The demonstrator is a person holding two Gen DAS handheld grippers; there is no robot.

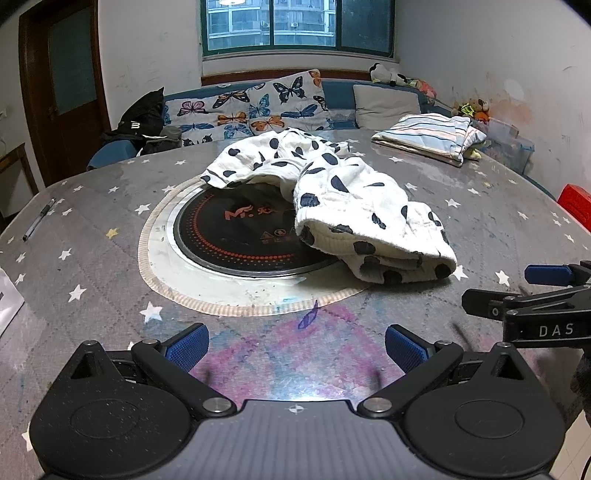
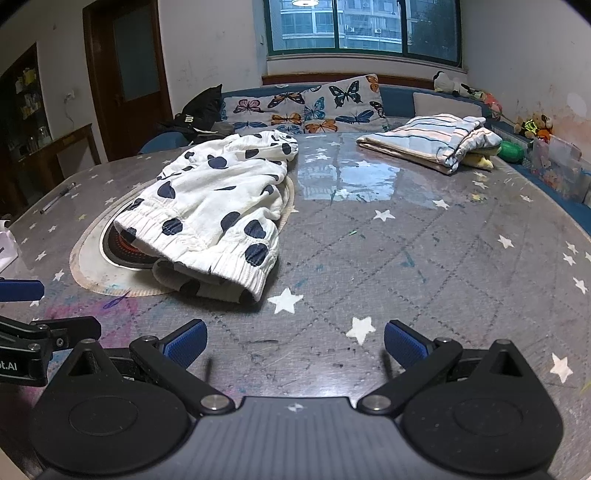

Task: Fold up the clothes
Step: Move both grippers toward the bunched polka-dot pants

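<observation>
A: Any writing you can read?

B: In the left wrist view the other tool's black arm at 3 o'clock carries white letters "DAS". In the right wrist view the arm at 9 o'clock shows "ot.AI", cut off by the edge. The round black induction cooktop (image 1: 236,236) set into the table has a red logo starting with "M", the rest hidden under cloth, inside a ring of red dots. The black bag (image 2: 201,107) on the bench has a small white mark I cannot read.

A: The tongs?

B: The left gripper (image 1: 296,347) has its blue pads spread wide with nothing between them, only tabletop. The right gripper (image 2: 294,345) is likewise spread wide and holds nothing.

A: Where are the clothes?

B: The white spotted shorts (image 2: 218,206) lie crumpled toward 12 o'clock from the left gripper, partly over the cooktop, elastic waistband nearest the camera. From the right gripper they sit at 11 o'clock. A folded striped garment (image 2: 428,142) lies far off at 1 o'clock, near the table's far rim.

A: The surface and room?

B: A grey star-print table cover (image 2: 424,258) under a glossy sheet, with pink and blue stains near the left gripper. A pen (image 1: 37,223) lies at 10 o'clock. Behind are butterfly cushions (image 1: 255,107), a green-framed window (image 1: 295,26), a dark wooden door (image 1: 62,88) and plush toys (image 2: 533,125) at the right.
</observation>
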